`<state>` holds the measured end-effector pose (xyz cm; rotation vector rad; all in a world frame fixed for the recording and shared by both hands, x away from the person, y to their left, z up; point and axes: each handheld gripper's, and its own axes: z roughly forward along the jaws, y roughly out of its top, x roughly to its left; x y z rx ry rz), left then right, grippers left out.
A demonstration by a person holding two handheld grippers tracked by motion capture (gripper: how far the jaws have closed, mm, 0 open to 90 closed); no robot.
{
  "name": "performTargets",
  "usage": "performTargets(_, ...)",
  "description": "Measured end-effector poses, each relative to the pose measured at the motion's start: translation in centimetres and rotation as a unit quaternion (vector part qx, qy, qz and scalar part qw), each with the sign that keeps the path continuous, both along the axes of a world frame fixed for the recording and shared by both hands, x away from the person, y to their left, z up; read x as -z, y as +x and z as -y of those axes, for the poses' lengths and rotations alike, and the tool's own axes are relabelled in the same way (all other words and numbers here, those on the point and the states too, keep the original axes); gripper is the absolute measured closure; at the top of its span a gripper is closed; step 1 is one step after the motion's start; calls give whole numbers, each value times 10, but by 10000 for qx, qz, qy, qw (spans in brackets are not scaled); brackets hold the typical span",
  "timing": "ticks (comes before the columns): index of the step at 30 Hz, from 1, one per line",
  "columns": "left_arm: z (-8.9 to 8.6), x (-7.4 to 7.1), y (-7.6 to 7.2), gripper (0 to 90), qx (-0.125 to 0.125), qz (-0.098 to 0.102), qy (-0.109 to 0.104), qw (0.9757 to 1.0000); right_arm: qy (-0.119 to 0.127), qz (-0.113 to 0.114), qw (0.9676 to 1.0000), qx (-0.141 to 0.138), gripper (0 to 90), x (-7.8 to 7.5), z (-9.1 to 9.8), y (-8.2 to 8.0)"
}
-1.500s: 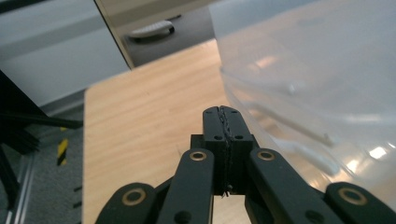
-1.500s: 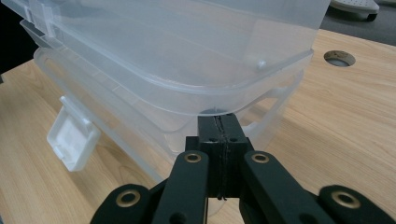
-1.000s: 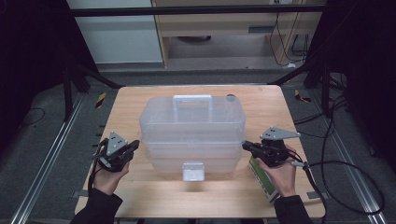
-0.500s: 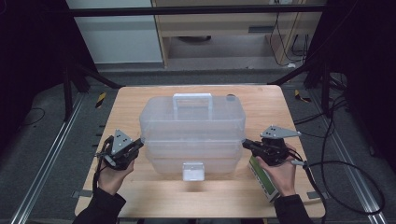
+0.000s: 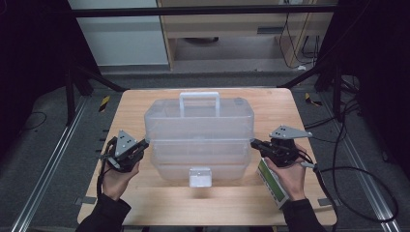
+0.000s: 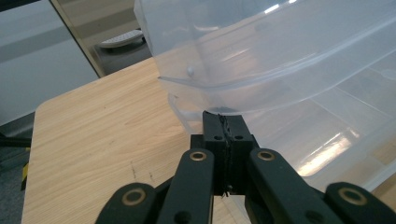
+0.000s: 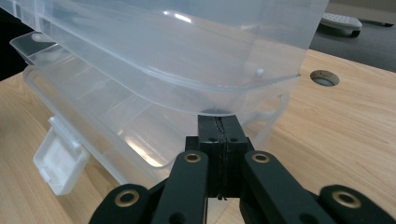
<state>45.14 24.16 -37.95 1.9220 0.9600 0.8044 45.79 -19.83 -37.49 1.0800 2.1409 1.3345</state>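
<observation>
Lifting looks underway: each clenched tool, left tool (image 5: 141,146) and right tool (image 5: 255,143), wedges under the box lid (image 5: 199,115), needing an even upward push next.

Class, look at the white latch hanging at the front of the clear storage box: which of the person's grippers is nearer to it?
Right, narrowly. The right gripper touches the box's right end, nearer the white latch. The left gripper touches the left end of the clear storage box, slightly farther away.
</observation>
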Motion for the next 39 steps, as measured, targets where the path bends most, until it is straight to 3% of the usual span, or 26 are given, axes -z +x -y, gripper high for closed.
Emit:
performTargets(25, 7, -8, 11, 885, 5, 163, -132, 9998, 122, 234, 9996, 47, 899, -11, -2, 8)
performTargets(31, 8, -1, 8, 756, -216, 203, 29, 9996, 53, 227, 9997, 66, 899, -10, -3, 8)
performTargets(39, 8, -2, 10, 657, -291, 323, 39, 9990, 71, 250, 9997, 27, 899, -12, -3, 6)
